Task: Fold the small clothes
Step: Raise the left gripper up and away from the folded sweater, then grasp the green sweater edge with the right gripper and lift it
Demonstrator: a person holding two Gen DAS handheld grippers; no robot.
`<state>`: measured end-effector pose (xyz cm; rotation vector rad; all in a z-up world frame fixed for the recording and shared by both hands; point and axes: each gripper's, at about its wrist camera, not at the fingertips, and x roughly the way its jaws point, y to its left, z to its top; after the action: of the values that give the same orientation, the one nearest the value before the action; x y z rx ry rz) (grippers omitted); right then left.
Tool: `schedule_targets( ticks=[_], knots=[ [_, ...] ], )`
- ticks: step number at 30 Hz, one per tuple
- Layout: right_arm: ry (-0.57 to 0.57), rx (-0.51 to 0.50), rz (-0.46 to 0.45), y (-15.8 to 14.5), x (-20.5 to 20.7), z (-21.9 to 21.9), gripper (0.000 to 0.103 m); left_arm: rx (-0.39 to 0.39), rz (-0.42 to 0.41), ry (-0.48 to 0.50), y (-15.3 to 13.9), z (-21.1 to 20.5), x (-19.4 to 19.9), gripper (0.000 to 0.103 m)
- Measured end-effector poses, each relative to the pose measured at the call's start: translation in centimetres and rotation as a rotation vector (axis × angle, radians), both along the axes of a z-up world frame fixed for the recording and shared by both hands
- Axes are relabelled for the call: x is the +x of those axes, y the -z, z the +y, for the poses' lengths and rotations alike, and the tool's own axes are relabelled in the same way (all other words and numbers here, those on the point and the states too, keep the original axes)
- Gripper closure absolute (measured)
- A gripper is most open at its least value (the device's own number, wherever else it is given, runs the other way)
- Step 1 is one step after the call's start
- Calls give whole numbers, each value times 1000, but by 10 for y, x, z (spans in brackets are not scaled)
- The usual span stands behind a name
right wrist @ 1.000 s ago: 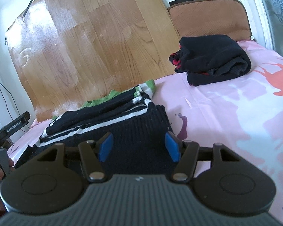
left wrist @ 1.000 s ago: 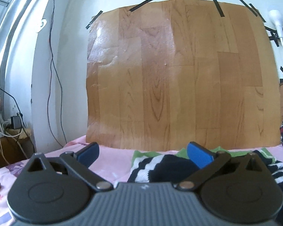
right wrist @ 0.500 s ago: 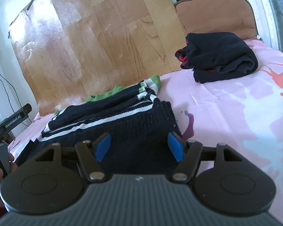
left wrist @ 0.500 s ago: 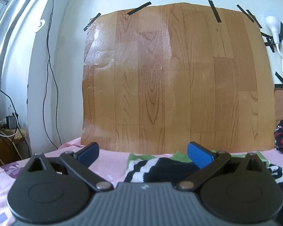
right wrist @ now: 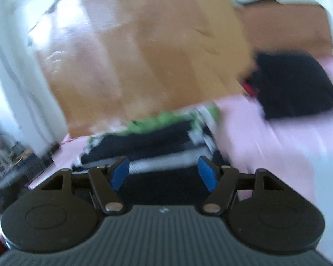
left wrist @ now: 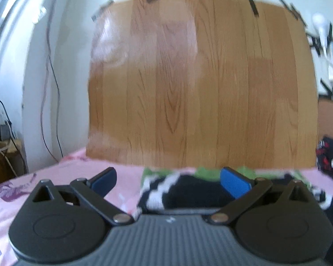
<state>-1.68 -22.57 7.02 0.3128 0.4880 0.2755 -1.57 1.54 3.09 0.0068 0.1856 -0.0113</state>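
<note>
Left gripper (left wrist: 169,182) jaws spread wide, nothing between them, blue pads (left wrist: 234,185) clear of the fabric. Right gripper (right wrist: 164,173) jaws also spread, empty, hovering low over the dark knit. Striped sweater (left wrist: 188,188) sits lower centre of the left wrist view, just past the jaws, black with white stripes and green trim, lying flat on the bed (left wrist: 44,177); in the right wrist view the same striped sweater (right wrist: 157,137) fills the centre just above the jaws, green edge toward the far side. Pink patterned bedsheet on both sides of it. Folded black garment (right wrist: 293,86) at right of the right wrist view, well apart from the sweater, red bits showing at its left edge; it also shows at the far right edge of the left wrist view. Wood-grain sheet (left wrist: 199,77) taped to the wall behind the bed, filling upper centre. Cables (left wrist: 48,77) hang down the wall at left. Brown headboard cushion (right wrist: 286,26) upper right. Right wrist view heavily motion-blurred, fine detail unreadable.
</note>
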Motion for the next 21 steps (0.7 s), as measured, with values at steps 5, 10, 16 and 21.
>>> schedule_targets(
  ticks=[5, 10, 16, 21],
  knots=[
    [-155, -141, 45, -35, 112, 44, 33, -33, 116, 21, 5, 7, 12, 0],
    [-128, -227, 214, -2, 244, 85, 32, -106, 202, 8, 9, 20, 21, 0],
    [-46, -255, 376, 58, 316, 94, 40, -159, 252, 15, 12, 28, 29, 0],
    [-105, -313, 283, 48, 294, 100, 88, -187, 262, 7, 12, 32, 32, 0]
  ],
)
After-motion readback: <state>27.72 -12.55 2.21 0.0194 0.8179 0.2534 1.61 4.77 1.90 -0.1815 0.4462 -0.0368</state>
